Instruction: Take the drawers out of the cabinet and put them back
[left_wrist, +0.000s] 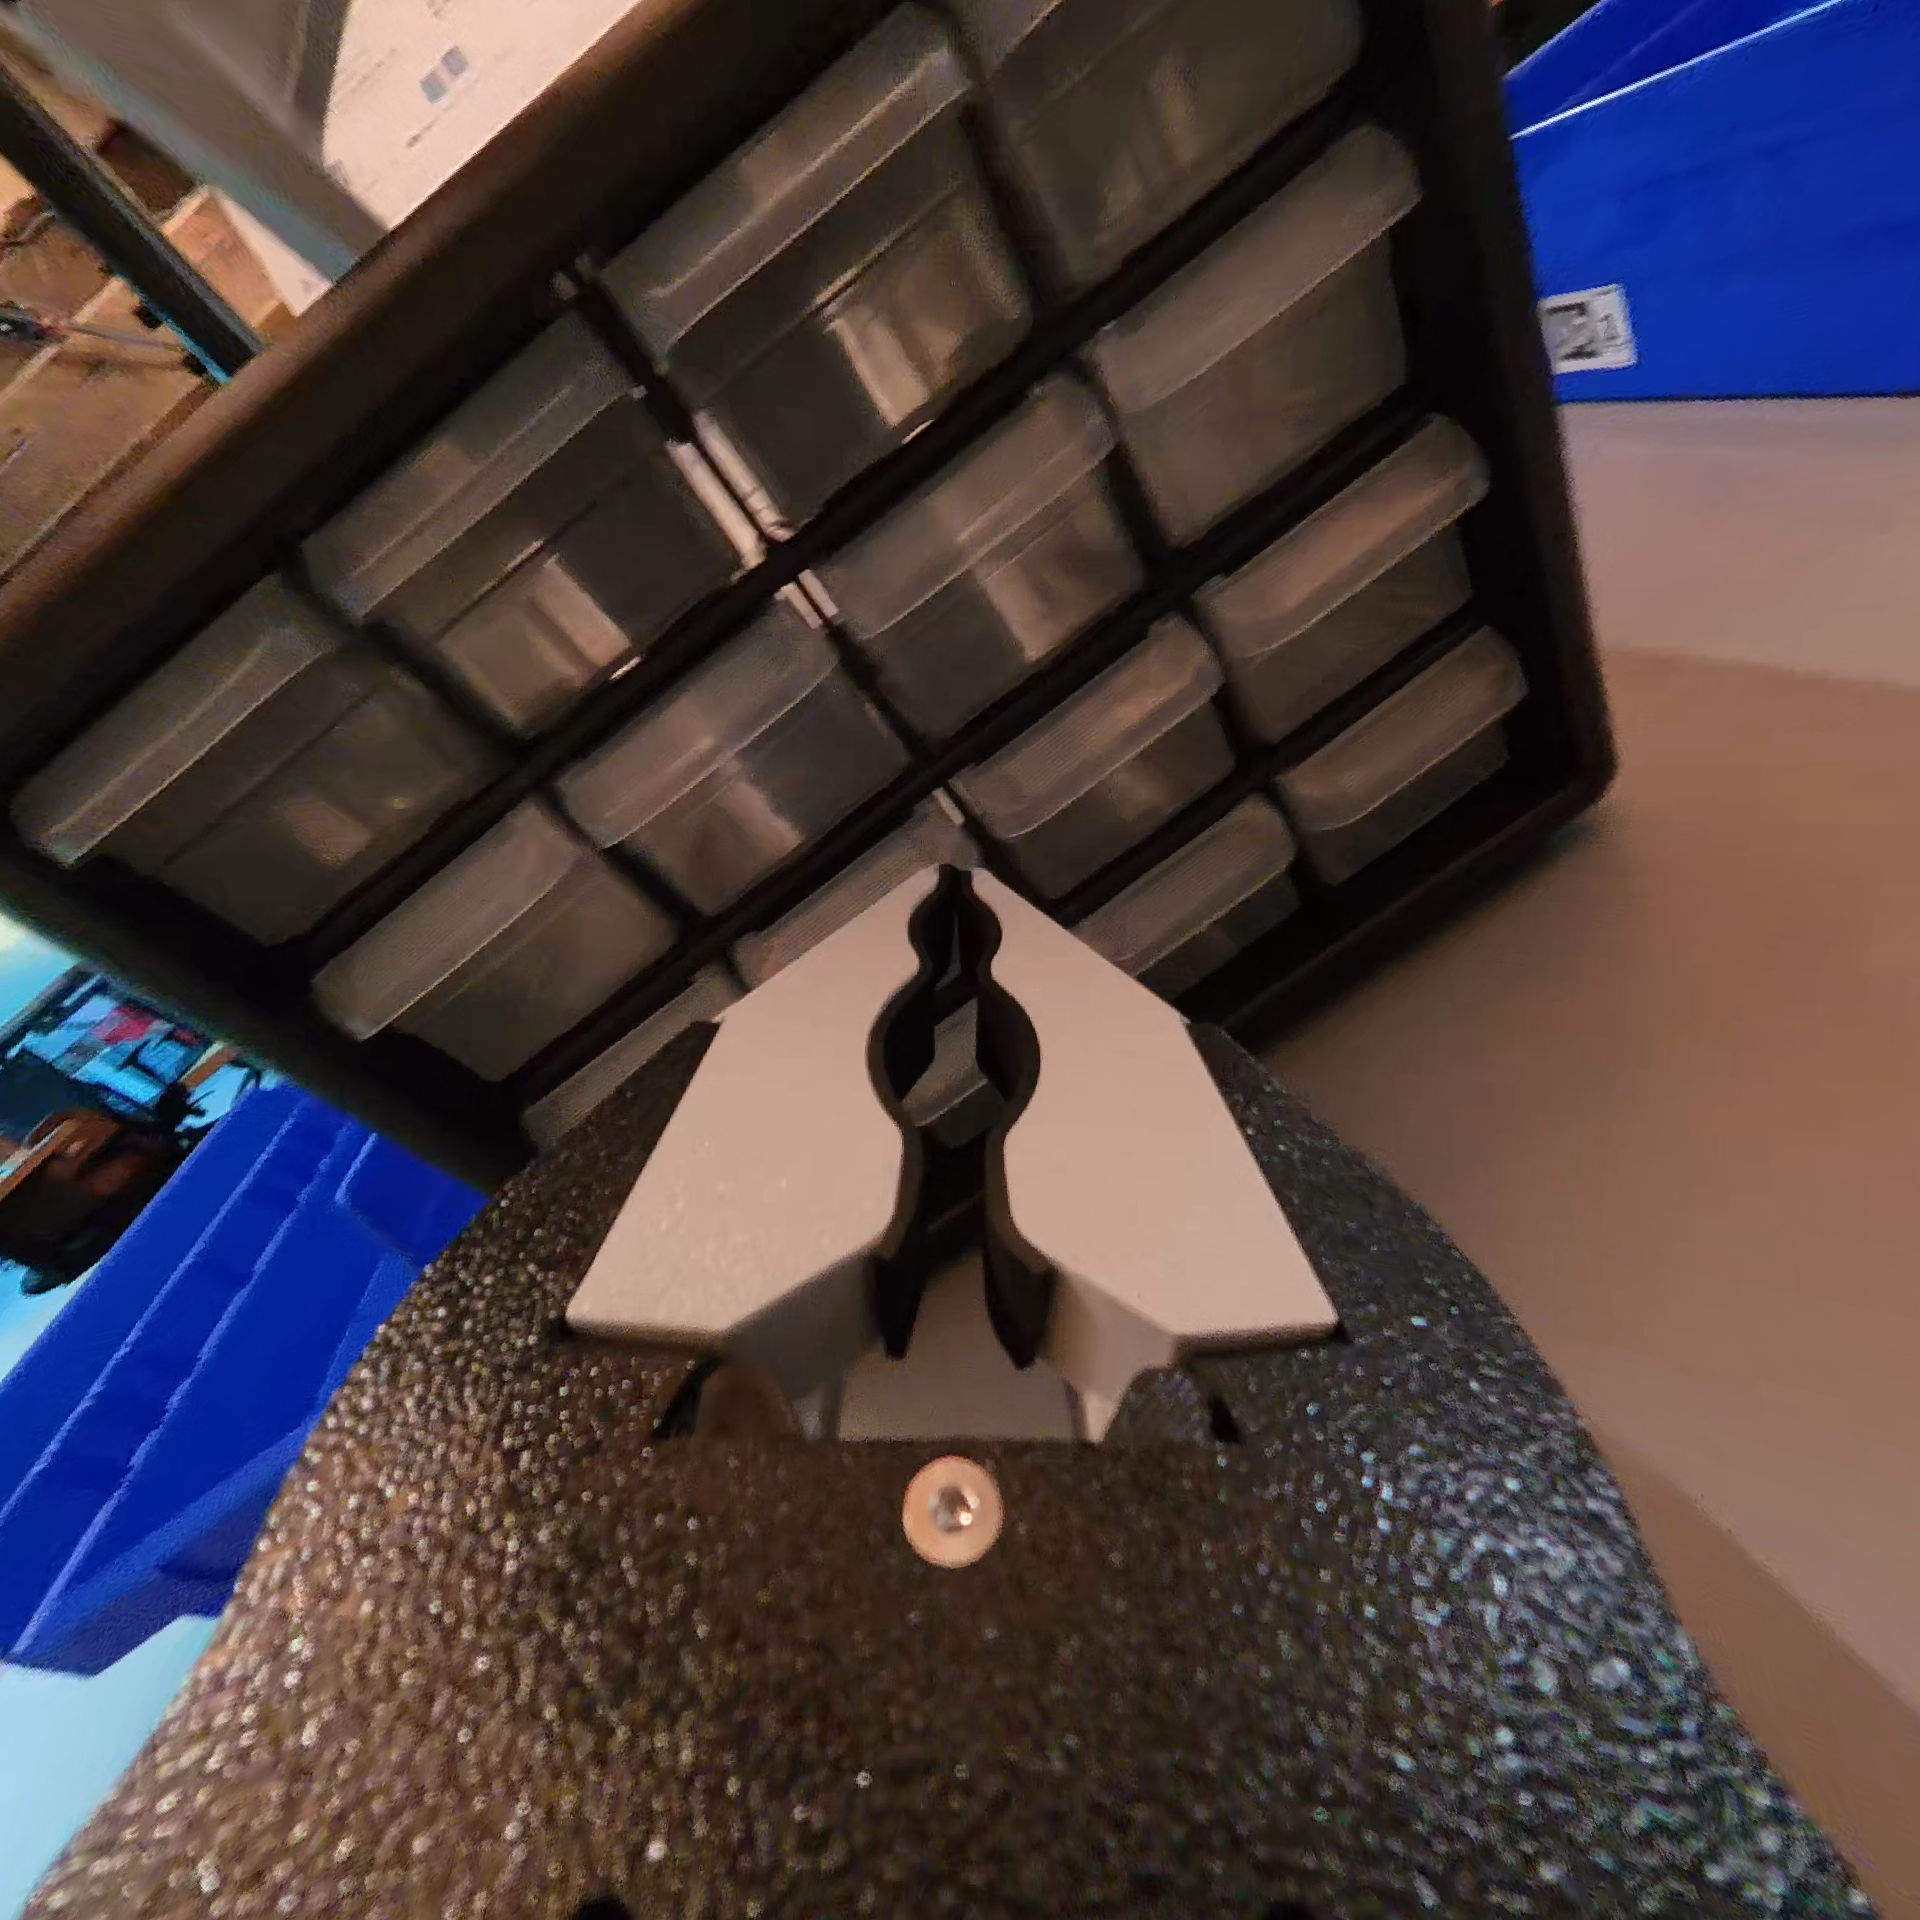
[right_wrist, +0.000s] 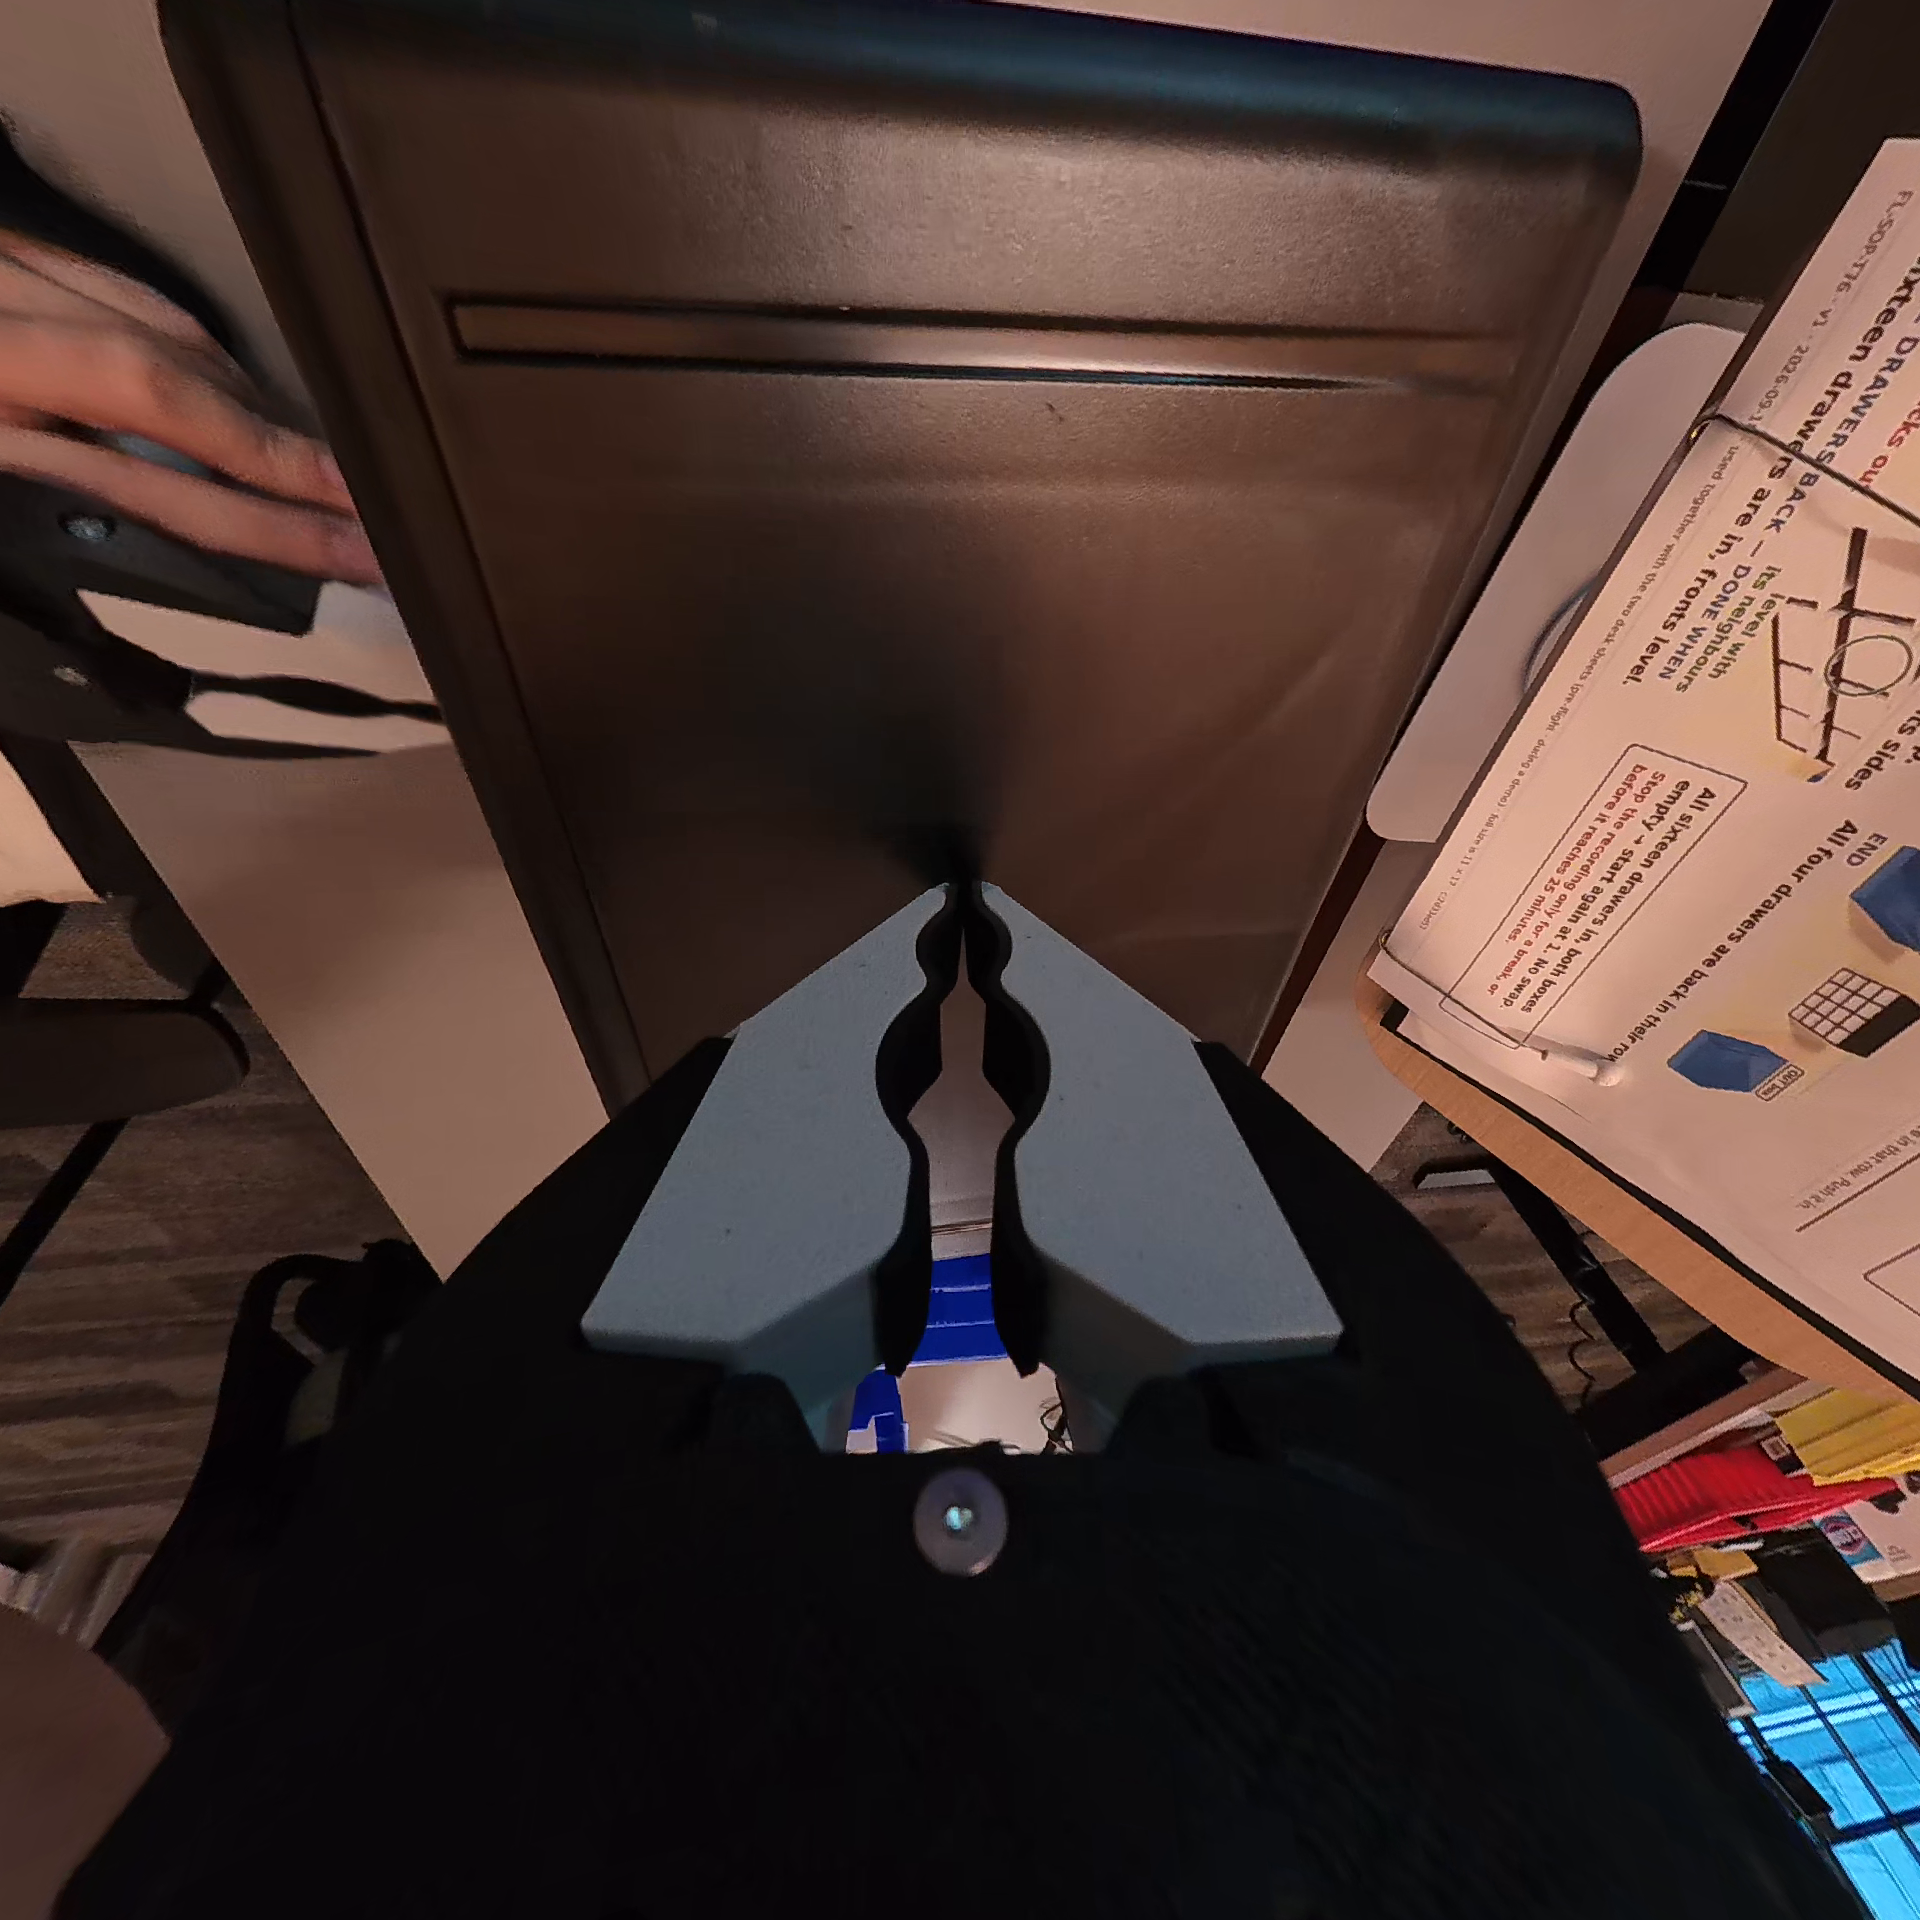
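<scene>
In the left wrist view, a black cabinet (left_wrist: 1496, 416) stands tilted with a grid of clear plastic drawers (left_wrist: 831, 343), all seated in their slots. My left gripper (left_wrist: 956, 883) is shut at the front of a bottom-row drawer (left_wrist: 821, 914), and a strip of that drawer's clear lip shows between the fingers. In the right wrist view, my right gripper (right_wrist: 961, 894) is shut and empty, its tips resting against the cabinet's plain dark outer panel (right_wrist: 987, 571). The drawers are hidden in that view.
Blue bins stand behind the cabinet to the right (left_wrist: 1714, 208) and at the lower left (left_wrist: 208, 1351). The cabinet sits on a beige table (left_wrist: 1662, 935). A hand (right_wrist: 156, 416) on the other gripper shows at the left. A printed sheet (right_wrist: 1714, 727) lies at the right.
</scene>
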